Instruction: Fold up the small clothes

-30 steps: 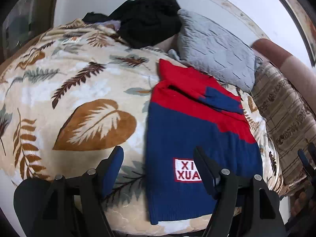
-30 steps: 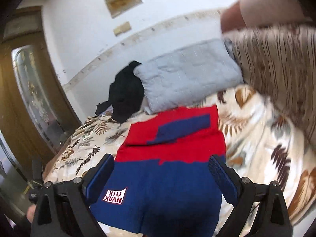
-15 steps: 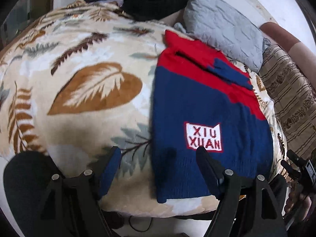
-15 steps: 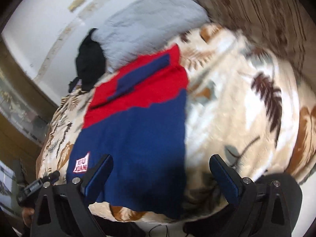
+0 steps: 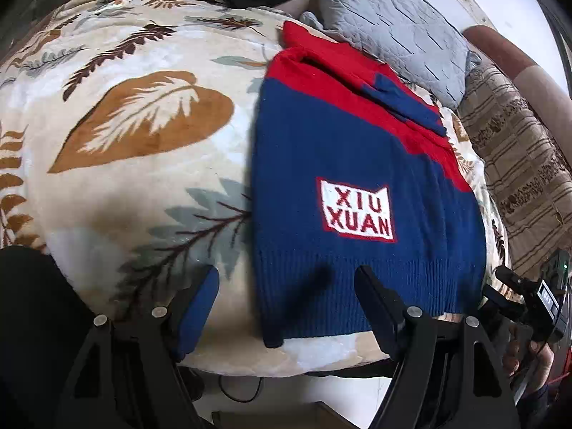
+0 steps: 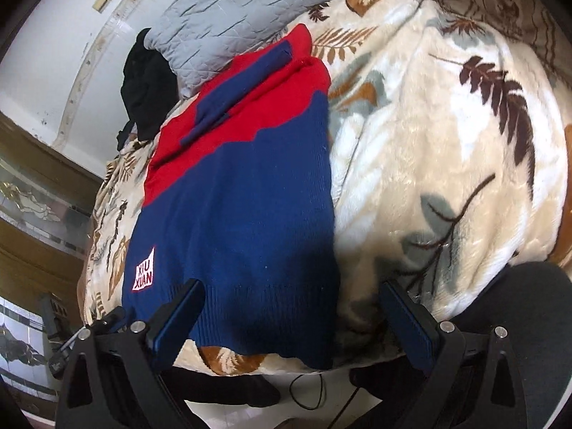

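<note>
Sweater point(image 5: 350, 186) lies flat at bed point(image 5: 107, 186) near edge, sleeves seemingly tucked in already. Both hand-held grippers, left point(image 5: 286, 300) and right point(image 6: 293, 314), released over hem corners; main folds left.

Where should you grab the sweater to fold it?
Probably by the two corners of the ribbed hem, coming from the near bed edge. The sweater lies flat with its hem nearest, and each open tool, left and right, already straddles one hem corner.
</note>
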`<state>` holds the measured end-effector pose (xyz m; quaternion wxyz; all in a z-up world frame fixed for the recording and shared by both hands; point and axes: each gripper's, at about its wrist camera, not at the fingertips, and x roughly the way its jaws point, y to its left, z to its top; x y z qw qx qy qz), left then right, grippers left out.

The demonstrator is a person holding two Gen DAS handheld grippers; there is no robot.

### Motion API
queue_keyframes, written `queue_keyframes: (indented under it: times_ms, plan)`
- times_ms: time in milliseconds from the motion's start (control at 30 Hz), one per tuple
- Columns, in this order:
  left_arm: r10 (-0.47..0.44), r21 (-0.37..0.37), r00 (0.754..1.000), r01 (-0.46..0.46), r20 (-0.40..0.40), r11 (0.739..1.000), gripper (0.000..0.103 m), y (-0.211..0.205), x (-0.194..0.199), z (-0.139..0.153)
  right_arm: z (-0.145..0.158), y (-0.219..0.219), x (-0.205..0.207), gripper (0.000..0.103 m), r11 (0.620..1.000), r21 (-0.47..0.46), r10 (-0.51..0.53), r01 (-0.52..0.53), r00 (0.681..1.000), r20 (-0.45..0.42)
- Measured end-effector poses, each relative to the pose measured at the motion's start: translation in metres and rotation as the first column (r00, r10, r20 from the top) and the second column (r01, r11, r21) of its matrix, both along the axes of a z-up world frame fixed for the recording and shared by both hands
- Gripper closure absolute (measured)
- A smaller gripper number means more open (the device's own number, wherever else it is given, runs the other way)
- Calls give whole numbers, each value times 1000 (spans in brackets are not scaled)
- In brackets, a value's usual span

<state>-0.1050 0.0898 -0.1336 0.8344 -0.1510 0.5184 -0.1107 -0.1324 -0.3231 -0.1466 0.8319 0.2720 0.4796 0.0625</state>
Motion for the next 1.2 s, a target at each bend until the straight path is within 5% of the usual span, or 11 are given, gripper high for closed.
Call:
queue_keyframes:
  times_ms: [300,367,467,600,700,767,967,1033,1100,1200]
  plan:
    - [-21,9,1000,21,-10,1000,25,-8,-1,-1,-7,14,2,9,997,63,40,-39,999,-12]
    - [-35,9,999,35,-12,999,28,-12,0,-1,-10,14,3,36,997,64,36,-35,999,-28]
    - [-38,24,999,38,-17,999,35,-16,0,-2,-12,12,6,47,997,67,32,-29,999,-43]
    - [-21,90,999,25,-38,996,77,-14,5,-5,-15,9,5,70,998,59,35,-31,998,-60]
    - [-14,51,998,17,-57,999,97,-6,7,-5,-17,10,5,79,998,56,41,-37,997,-68]
    - [-1,25,999,2,-44,1000,98,0,7,1,-15,13,7,92,997,55,56,-52,996,-65]
    - [57,-15,994,-55,97,998,98,22,-5,52,35,3,-3,97,999,34,37,-39,998,51]
    - [58,-13,997,-57,51,998,98,25,-2,38,42,-3,-6,97,999,33,27,-29,998,57]
    - [63,-13,997,-63,-43,998,98,23,3,9,27,-7,-4,96,999,36,17,-17,1000,8]
    - [78,-15,995,-79,-68,997,98,20,3,-2,-4,-15,-2,92,992,118,-34,42,997,-69]
